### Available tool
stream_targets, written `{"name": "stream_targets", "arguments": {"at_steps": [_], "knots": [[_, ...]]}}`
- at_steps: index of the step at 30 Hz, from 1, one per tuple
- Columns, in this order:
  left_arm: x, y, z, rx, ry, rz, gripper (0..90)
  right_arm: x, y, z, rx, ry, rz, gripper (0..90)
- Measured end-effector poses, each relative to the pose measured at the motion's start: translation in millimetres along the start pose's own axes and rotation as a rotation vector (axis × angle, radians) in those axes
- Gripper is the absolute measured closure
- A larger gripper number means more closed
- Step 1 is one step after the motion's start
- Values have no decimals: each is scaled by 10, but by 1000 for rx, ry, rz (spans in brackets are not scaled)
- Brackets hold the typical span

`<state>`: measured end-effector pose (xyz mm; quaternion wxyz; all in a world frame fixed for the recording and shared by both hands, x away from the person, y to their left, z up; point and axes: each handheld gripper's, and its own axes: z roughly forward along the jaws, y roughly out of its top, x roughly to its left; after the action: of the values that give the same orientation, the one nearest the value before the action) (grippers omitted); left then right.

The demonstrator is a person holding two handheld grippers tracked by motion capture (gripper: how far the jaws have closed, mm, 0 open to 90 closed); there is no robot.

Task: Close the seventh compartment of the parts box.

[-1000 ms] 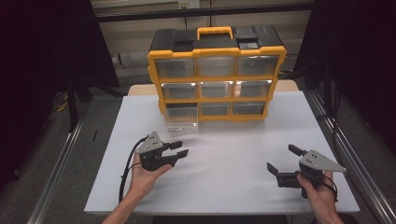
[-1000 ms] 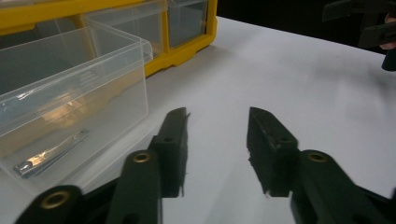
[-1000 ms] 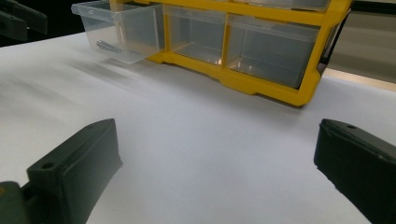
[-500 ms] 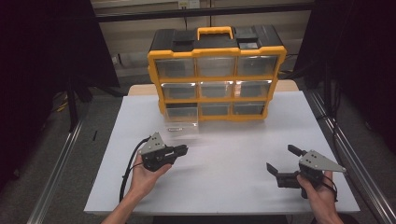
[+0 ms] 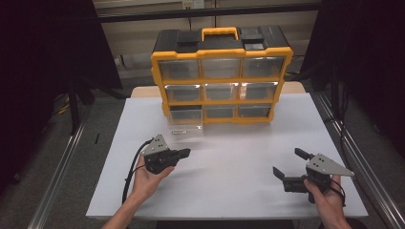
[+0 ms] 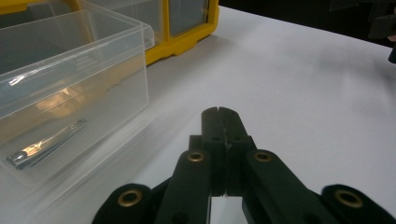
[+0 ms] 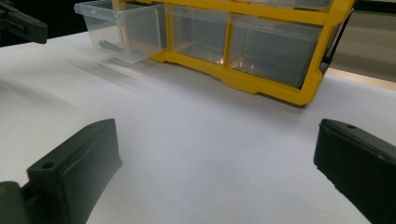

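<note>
A yellow and black organiser (image 5: 222, 76) with clear drawers stands at the back of the white table (image 5: 239, 191). Its bottom-left drawer (image 5: 186, 125) is pulled out, and in the left gripper view a metal nail clipper (image 6: 44, 143) lies inside that drawer (image 6: 70, 70). My left gripper (image 5: 187, 152) is just in front of the drawer; its jaws have just been closing and now stand shut (image 6: 218, 112) with nothing between them. My right gripper (image 5: 288, 163) rests open at the table's front right, with only bare table between its fingers (image 7: 217, 140).
The right gripper view shows the pulled-out drawer (image 7: 126, 32) and the other bottom-row drawers pushed in. Metal rails (image 5: 57, 171) run along both sides of the table, with dark curtains behind. White surface lies between the two grippers.
The left gripper's jaws have closed from partly open to fully shut, with nothing in them. Both hands stayed in place, and the right gripper is unchanged.
</note>
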<state>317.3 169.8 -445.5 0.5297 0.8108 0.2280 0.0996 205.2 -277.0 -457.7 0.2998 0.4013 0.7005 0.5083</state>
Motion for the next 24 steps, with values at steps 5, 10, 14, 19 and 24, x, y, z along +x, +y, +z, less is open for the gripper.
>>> {"name": "stream_targets", "arguments": {"at_steps": [5, 10, 14, 19, 24], "knots": [[35, 24, 10, 1, 13, -14, 900, -1, 0, 2, -3, -1, 0, 1], [101, 39, 61, -4, 19, -32, 900, -1, 0, 2, 0, -3, 0, 1], [176, 47, 76, 0, 34, -13, 900, -3, 0, 3, 2, -9, 4, 1], [278, 79, 101, 15, 70, -19, 900, -1, 1, 4, -2, -4, 3, 1], [342, 94, 141, 8, 71, -50, 900, -3, 1, 0, -2, -6, 2, 1]]}}
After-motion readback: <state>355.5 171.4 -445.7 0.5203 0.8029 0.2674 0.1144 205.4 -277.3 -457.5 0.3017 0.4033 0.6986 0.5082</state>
